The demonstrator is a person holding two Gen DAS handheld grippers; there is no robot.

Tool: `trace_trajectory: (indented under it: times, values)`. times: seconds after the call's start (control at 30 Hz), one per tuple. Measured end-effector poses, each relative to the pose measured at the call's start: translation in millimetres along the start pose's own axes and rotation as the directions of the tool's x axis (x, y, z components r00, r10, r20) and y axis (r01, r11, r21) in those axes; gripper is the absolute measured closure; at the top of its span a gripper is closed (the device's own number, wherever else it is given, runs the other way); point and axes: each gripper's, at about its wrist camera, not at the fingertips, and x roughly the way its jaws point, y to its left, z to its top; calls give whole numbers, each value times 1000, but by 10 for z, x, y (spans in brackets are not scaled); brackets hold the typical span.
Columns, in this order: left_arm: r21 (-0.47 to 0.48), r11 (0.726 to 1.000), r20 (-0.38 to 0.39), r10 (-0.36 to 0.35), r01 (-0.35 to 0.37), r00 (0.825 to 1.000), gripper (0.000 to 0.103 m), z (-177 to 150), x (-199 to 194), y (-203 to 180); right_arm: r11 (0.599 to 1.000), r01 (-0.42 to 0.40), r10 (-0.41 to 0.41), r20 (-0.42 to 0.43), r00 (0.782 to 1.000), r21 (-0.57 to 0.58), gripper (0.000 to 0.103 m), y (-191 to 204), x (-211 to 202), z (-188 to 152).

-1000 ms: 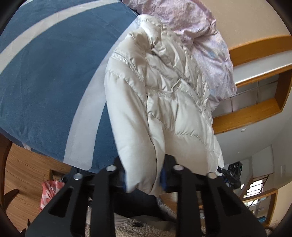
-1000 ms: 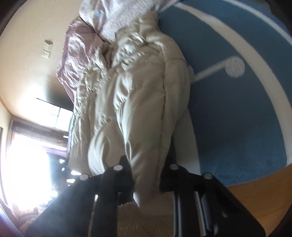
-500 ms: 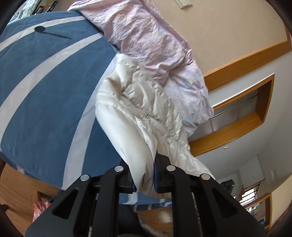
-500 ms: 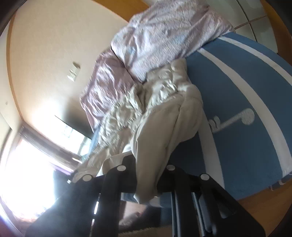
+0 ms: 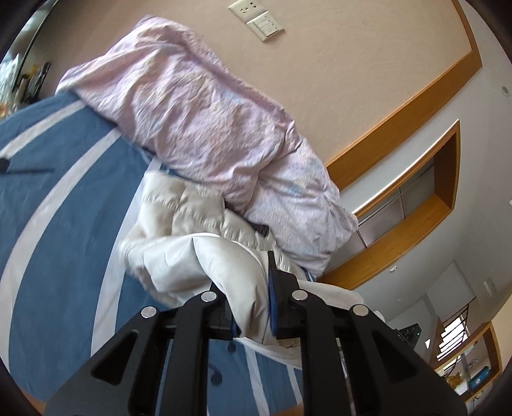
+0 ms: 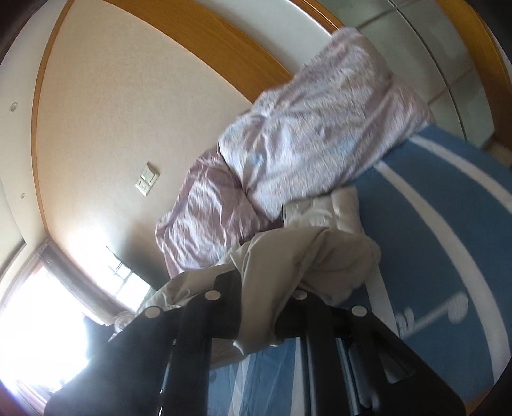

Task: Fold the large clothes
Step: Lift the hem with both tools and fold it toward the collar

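Observation:
A cream puffer jacket (image 5: 179, 224) lies on a blue bed cover with white stripes (image 5: 57, 224). My left gripper (image 5: 251, 288) is shut on the jacket's hem, which bunches between the black fingers (image 5: 281, 294). My right gripper (image 6: 259, 304) is shut on the jacket's other hem corner (image 6: 307, 259). Both held ends are folded up over the jacket's body towards the collar (image 6: 332, 208). The lower part of the jacket is hidden behind the grippers.
A pink crumpled duvet (image 5: 204, 105) lies at the head of the bed, right behind the jacket; it also shows in the right wrist view (image 6: 313, 134). A beige wall with a switch plate (image 5: 256, 16) and wooden trim stands behind. A bright window (image 6: 48, 304) is at lower left.
Both grippers have carried the jacket's lower end up and forward towards the collar and the duvet. The jacket, stretched long a second ago, now lies doubled over.

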Motion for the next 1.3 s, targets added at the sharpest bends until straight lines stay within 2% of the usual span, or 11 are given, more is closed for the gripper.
trace_trajectory:
  times: [0.3, 0.43, 0.53, 0.7, 0.9, 0.97, 1.07, 1.17, 1.2, 1.23, 1.3]
  values:
    - [-1, 999, 46, 42, -42, 998, 90, 591, 553, -37, 999, 32, -33, 63, 997, 16, 89, 167, 716, 518]
    - [-25, 997, 64, 69, -68, 996, 90, 785, 856, 63, 996, 89, -88, 77, 993, -5, 88, 224, 1141, 702]
    - [-41, 994, 64, 100, -98, 993, 89, 881, 1090, 159, 985, 169, -166, 75, 983, -29, 87, 227, 1513, 831]
    - [-25, 983, 67, 182, -180, 981, 88, 1012, 1529, 318, 938, 338, -334, 51, 941, -80, 86, 171, 2269, 952]
    - [-35, 960, 33, 281, -279, 959, 84, 1111, 1947, 579, 878, 469, -470, 16, 883, -95, 82, -22, 2866, 931]
    - [-20, 955, 26, 297, -296, 955, 81, 1125, 2027, 606, 864, 495, -497, 9, 868, -88, 71, -76, 2987, 927]
    - [-21, 961, 24, 276, -275, 961, 67, 1146, 2098, 626, 865, 499, -500, -11, 866, -49, 53, -148, 3092, 945]
    - [-30, 971, 26, 238, -237, 971, 34, 1166, 2134, 630, 882, 471, -471, -13, 882, -18, 43, -168, 3115, 987]
    - [-24, 973, 44, 231, -230, 972, 13, 1180, 2112, 607, 893, 450, -450, -2, 893, -12, 41, -152, 3080, 1012]
    - [-14, 972, 74, 234, -234, 969, 5, 1193, 2071, 571, 902, 432, -432, 11, 902, -10, 37, -124, 3034, 1032]
    - [37, 970, 141, 231, -239, 963, 4, 1246, 1924, 444, 915, 403, -401, 60, 914, -30, 33, -13, 2900, 1077]
